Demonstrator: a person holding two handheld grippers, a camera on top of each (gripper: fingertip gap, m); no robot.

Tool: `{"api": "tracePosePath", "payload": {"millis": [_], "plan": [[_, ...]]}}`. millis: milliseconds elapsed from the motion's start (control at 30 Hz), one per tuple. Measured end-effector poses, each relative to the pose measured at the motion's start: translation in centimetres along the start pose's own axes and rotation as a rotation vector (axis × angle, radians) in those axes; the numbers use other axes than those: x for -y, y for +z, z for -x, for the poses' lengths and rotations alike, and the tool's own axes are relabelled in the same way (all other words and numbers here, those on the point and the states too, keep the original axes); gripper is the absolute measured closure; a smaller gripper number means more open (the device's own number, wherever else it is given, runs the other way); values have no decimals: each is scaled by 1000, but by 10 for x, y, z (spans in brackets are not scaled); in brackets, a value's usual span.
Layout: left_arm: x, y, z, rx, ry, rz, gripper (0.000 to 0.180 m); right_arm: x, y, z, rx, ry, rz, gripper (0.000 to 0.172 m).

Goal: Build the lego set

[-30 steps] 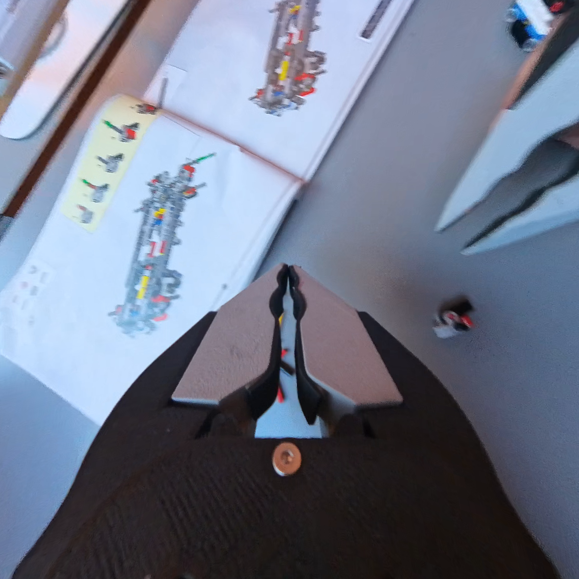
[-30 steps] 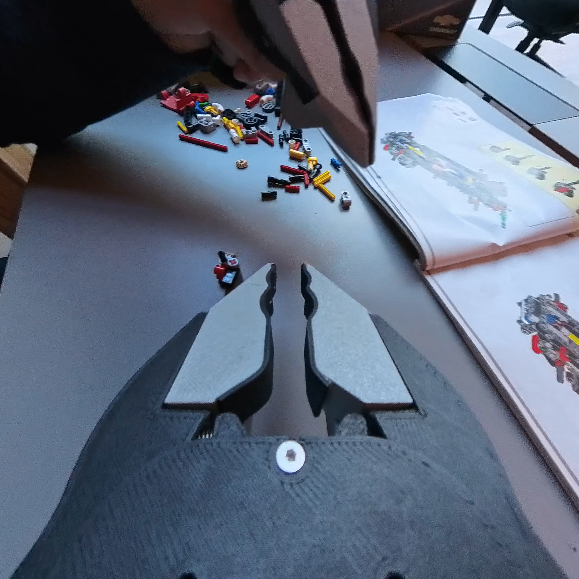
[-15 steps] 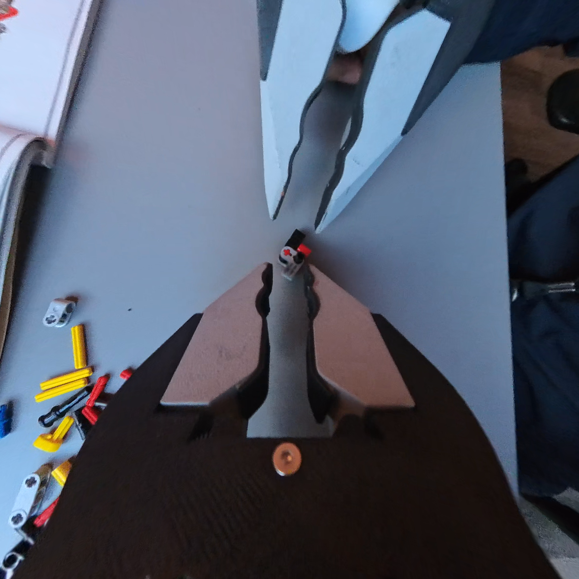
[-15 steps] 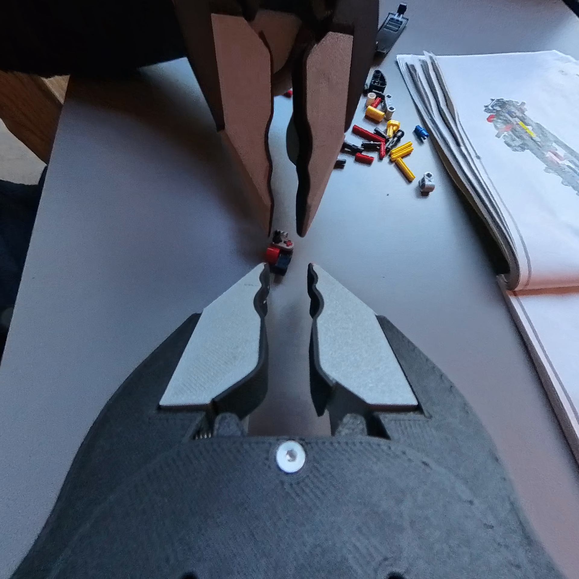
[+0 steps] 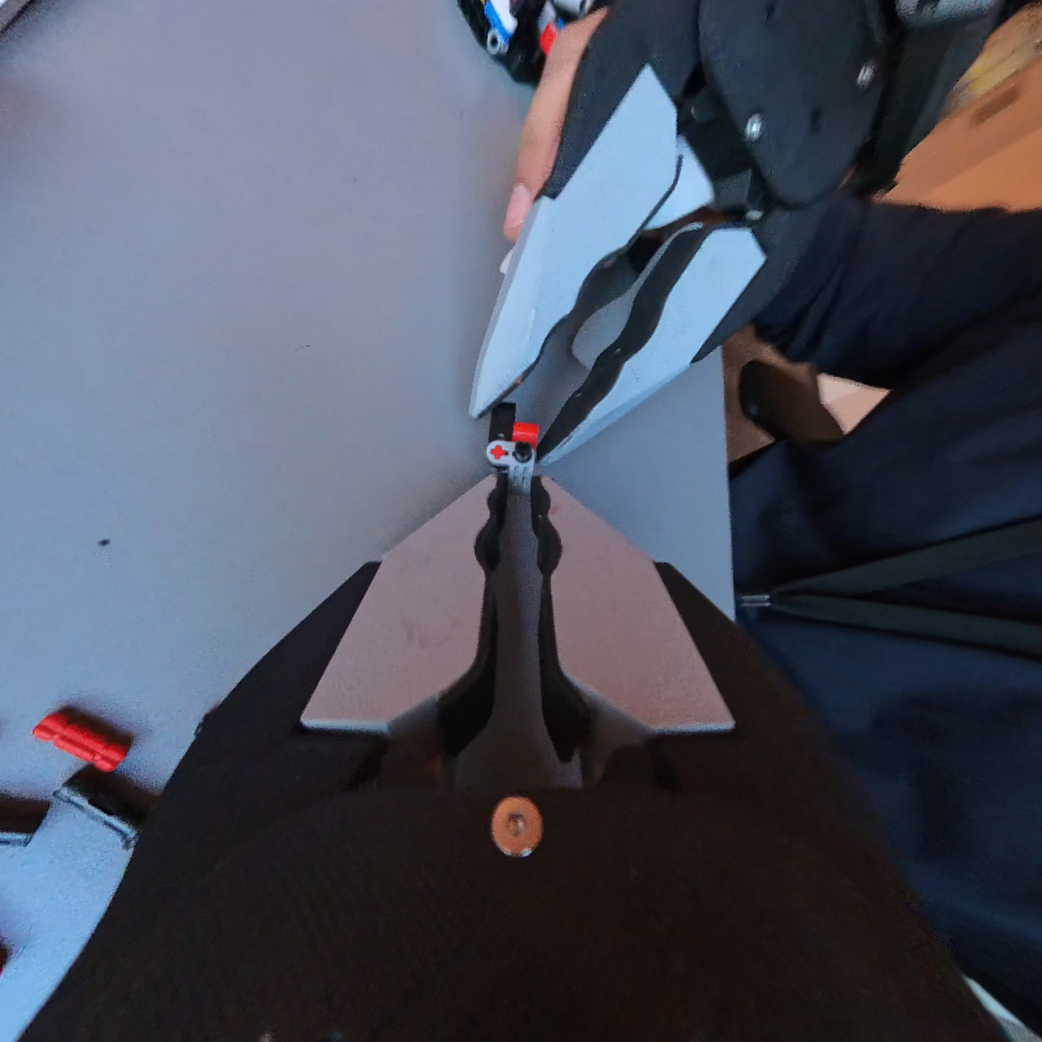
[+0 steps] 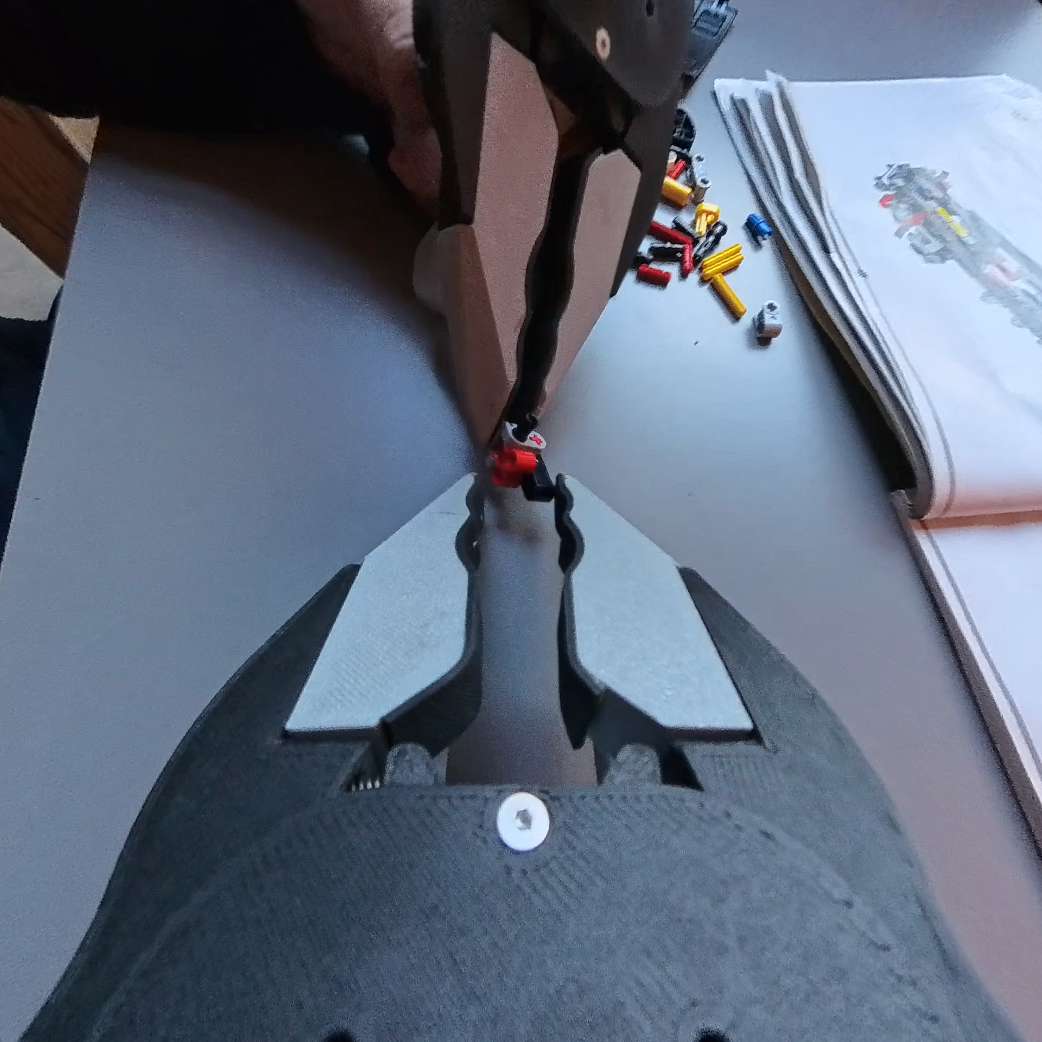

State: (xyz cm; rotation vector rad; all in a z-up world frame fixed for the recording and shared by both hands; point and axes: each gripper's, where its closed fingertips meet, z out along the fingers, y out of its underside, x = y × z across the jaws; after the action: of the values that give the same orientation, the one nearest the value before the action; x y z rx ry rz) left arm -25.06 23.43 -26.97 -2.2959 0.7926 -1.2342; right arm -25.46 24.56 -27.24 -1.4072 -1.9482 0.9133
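Note:
A small brick assembly [image 5: 510,451] of a grey connector, a red piece and black pieces sits between the two grippers over the grey table [image 5: 225,338]. My left gripper [image 5: 517,478], with brown pads, is shut on its grey end. The right wrist view also shows the left gripper [image 6: 510,431] pinching the grey part of the assembly [image 6: 510,468]. My right gripper [image 6: 519,479], with grey pads, is open; the red and black end lies at its tips, the black piece close to one fingertip [image 6: 564,490]. The right gripper [image 5: 510,437] also shows in the left wrist view, jaws apart.
A pile of loose red, yellow and black pieces [image 6: 693,248] and a lone grey piece [image 6: 768,321] lie beside an open instruction booklet [image 6: 902,254]. A red piece [image 5: 79,738] lies at lower left. A person's dark sleeve [image 5: 902,282] is at the table edge.
The left gripper swung from over the booklet to the small assembly, opened around it, then closed on its grey end. The right gripper opened a little and moved up to the assembly.

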Motion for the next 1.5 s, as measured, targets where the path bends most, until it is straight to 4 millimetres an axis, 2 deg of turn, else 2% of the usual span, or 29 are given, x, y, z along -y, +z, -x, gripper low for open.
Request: {"api": "tracePosePath", "payload": {"millis": [200,567,900,1500], "plan": [[11,-6,-8,-94,-71,-83,174,8,-6,-7,-58,-31,-47,153],[18,-10,-10,-151,-123,-138,174,16,-11,-13,-127,-84,-84,154],[20,-10,-8,-94,-61,-140,174,16,-12,-15,-149,-91,-84,153],[23,-11,-17,-169,-81,-166,174,23,-18,-13,-223,-207,-84,154]]}}
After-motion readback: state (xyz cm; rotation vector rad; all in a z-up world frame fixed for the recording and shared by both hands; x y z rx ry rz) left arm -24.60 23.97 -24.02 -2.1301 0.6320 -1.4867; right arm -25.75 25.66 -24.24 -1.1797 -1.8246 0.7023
